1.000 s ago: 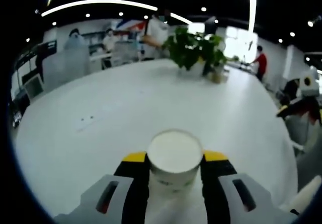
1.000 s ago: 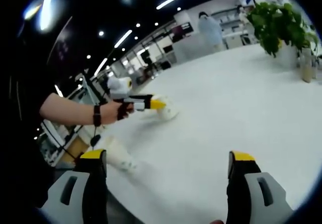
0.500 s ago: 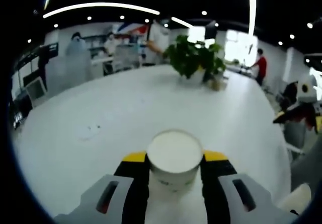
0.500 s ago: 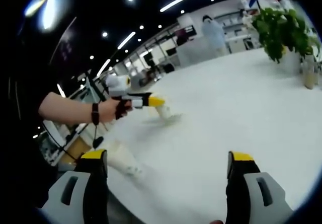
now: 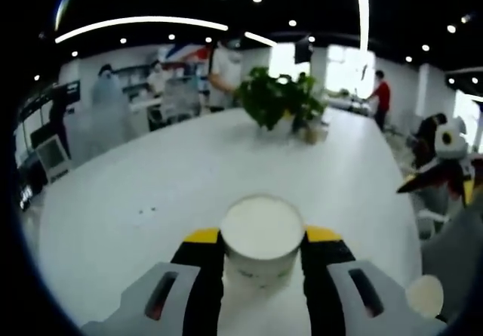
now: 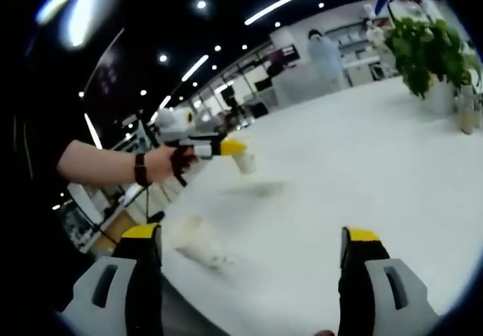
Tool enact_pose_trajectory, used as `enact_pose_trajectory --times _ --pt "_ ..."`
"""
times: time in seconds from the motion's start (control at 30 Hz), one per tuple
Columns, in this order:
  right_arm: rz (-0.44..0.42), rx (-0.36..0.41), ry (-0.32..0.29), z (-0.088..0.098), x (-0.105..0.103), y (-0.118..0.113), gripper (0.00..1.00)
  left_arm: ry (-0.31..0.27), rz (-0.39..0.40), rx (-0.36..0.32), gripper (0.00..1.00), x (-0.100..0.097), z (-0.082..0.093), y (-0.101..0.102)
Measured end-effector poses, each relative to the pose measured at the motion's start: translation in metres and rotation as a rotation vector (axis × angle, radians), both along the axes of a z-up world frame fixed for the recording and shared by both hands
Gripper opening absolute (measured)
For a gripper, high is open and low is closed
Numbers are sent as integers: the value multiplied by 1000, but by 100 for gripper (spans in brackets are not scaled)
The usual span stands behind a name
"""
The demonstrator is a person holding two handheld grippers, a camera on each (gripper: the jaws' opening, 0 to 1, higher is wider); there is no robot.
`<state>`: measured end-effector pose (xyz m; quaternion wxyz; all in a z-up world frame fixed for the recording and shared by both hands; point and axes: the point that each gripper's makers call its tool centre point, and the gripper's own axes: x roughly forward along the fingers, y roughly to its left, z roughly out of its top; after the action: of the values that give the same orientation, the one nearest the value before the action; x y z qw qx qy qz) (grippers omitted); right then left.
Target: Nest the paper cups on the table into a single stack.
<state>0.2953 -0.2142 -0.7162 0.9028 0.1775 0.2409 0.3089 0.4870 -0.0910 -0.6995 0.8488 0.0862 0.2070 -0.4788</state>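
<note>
My left gripper [image 5: 262, 238] is shut on a white paper cup [image 5: 260, 219], whose round end faces the camera between the yellow-tipped jaws. In the right gripper view a hand holds that left gripper [image 6: 223, 148] up above the white table [image 6: 362, 170], the cup [image 6: 244, 161] hanging from its tip over a faint shadow. A second paper cup [image 6: 198, 244] lies on its side near the table's edge, also seen as a pale disc, the second cup [image 5: 426, 294]. My right gripper [image 6: 249, 257] is open with nothing between its jaws, right of that lying cup.
A potted green plant [image 5: 275, 98] stands at the far side of the table, with a small bottle [image 6: 466, 109] beside it. The right gripper [image 5: 445, 166] appears at the right edge of the left gripper view. People stand in the office behind.
The left gripper has risen off the table with its cup still held. The right gripper stays open; both views have shifted slightly.
</note>
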Motion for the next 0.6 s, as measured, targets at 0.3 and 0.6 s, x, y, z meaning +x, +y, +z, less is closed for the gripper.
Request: enact_pose_trajectory --times 0.3,0.6 --pt "-1 24 -20 8 -11 21 95 -72 -78 -12 38 -27 39 5" --pt "5 37 -35 14 -21 41 94 -61 -145 -62 38 -58 66 13"
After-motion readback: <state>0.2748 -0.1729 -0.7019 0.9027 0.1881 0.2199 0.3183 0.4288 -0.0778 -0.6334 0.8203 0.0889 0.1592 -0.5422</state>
